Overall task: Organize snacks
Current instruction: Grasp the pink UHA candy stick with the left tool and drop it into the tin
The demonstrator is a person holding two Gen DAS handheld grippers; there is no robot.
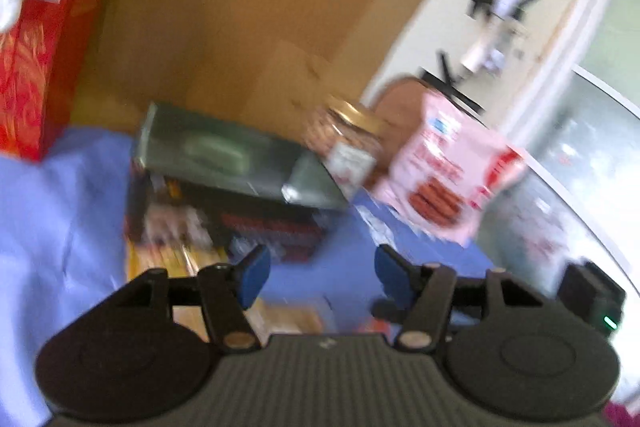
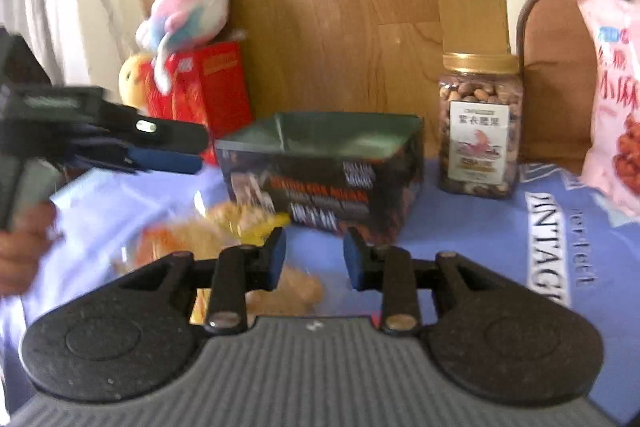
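Hovering with nothing between their blue pads, the left gripper [image 1: 322, 273] and right gripper [image 2: 315, 257] both stand partly open. Just beyond the right gripper's fingertips lies a clear snack bag [image 2: 224, 239]; a dark box [image 2: 324, 171] sits ahead, a nut jar [image 2: 478, 125] ahead-right, a pink snack bag [image 2: 616, 99] far right.

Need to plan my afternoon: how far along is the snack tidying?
Early. Nothing shows inside the open dark box. Both the left hand-held gripper and right hand-held gripper are open and empty. Still out on the blue cloth: clear snack packets, nut jar, pink bag.
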